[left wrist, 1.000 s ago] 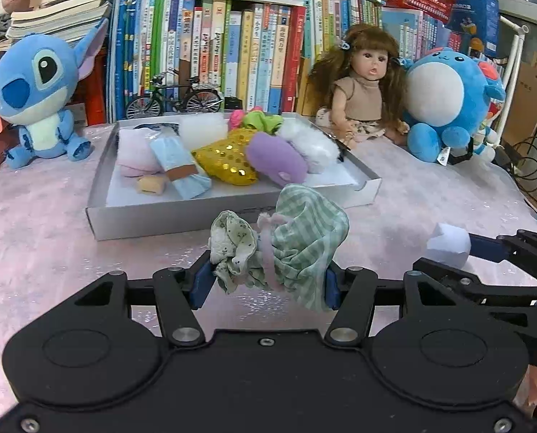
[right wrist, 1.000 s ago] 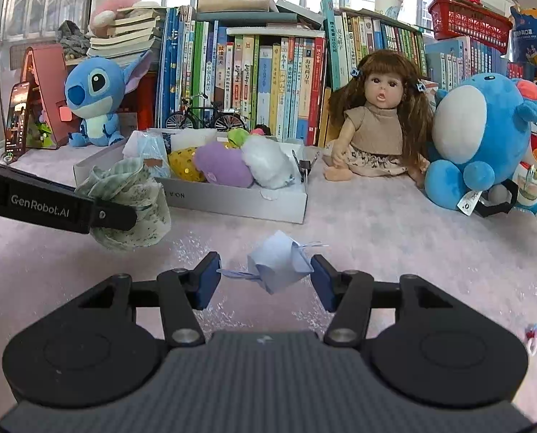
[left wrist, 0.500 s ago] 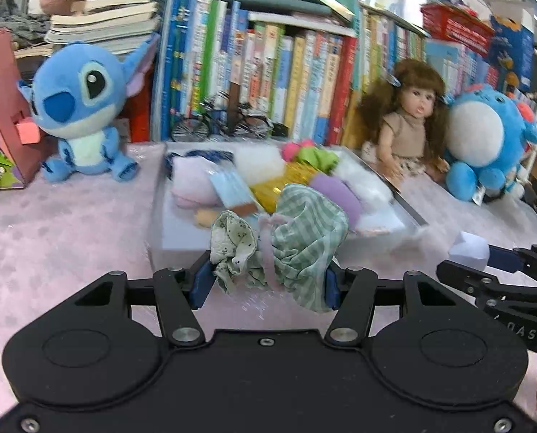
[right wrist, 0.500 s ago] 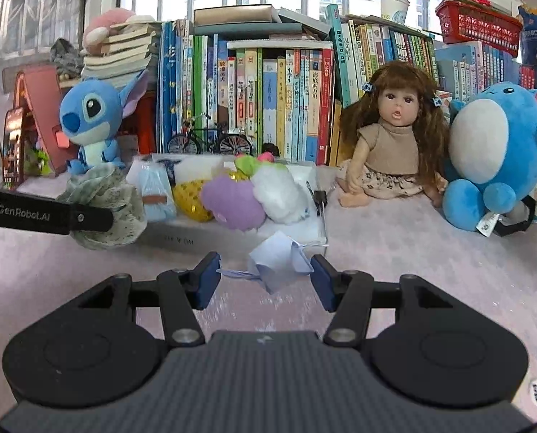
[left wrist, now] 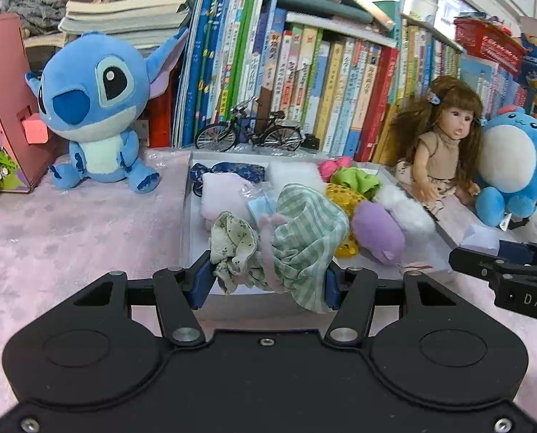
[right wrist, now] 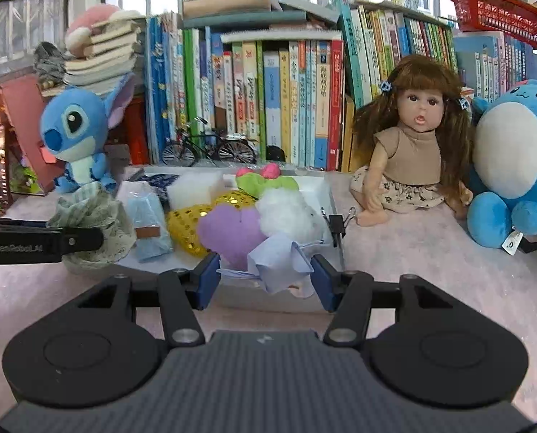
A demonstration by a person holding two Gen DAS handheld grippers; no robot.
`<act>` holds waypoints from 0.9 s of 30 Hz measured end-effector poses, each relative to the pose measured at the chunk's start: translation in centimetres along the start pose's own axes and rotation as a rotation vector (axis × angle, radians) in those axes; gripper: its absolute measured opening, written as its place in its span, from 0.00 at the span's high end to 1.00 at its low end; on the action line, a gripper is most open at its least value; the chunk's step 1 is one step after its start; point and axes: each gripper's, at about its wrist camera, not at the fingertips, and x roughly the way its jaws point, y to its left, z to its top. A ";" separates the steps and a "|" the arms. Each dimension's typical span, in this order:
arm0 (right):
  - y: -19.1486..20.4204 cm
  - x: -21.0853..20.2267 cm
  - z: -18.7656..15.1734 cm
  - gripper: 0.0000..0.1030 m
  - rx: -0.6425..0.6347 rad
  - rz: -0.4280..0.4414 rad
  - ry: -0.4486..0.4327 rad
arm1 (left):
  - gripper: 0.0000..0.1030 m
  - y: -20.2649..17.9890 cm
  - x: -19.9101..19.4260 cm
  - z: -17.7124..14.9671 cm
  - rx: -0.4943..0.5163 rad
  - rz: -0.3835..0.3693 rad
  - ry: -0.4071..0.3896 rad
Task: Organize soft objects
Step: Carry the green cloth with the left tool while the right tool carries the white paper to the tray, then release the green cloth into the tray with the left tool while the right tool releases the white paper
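Your left gripper (left wrist: 266,276) pinches the green checked fabric bundle (left wrist: 286,241) above the near edge of the shallow white tray (left wrist: 187,216). Your right gripper (right wrist: 264,276) pinches the pale blue folded paper piece (right wrist: 279,261) above the tray's near right corner. Open pink tabletop (left wrist: 88,231) lies left.

A row of upright books (left wrist: 304,83) backs the pink counter (left wrist: 70,238). Before the books stands a miniature bicycle (left wrist: 250,131); left of it sits a blue plush alien (left wrist: 95,108), right of it a long-haired doll (left wrist: 445,144) against a round blue plush (left wrist: 517,166).
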 end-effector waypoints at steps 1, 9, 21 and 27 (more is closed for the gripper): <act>-0.1 0.4 0.3 0.43 0.003 -0.009 0.011 | 0.46 0.1 0.3 0.1 -0.004 0.005 0.007; -1.2 3.7 1.5 0.43 0.063 -0.018 0.092 | 0.46 1.9 2.9 0.7 -0.070 0.030 0.058; -1.5 7.3 2.0 0.43 0.123 -0.014 0.162 | 0.46 2.7 6.3 1.4 -0.113 0.065 0.070; -1.6 8.1 2.0 0.43 0.154 -0.008 0.165 | 0.46 2.7 7.2 1.7 -0.112 0.083 0.048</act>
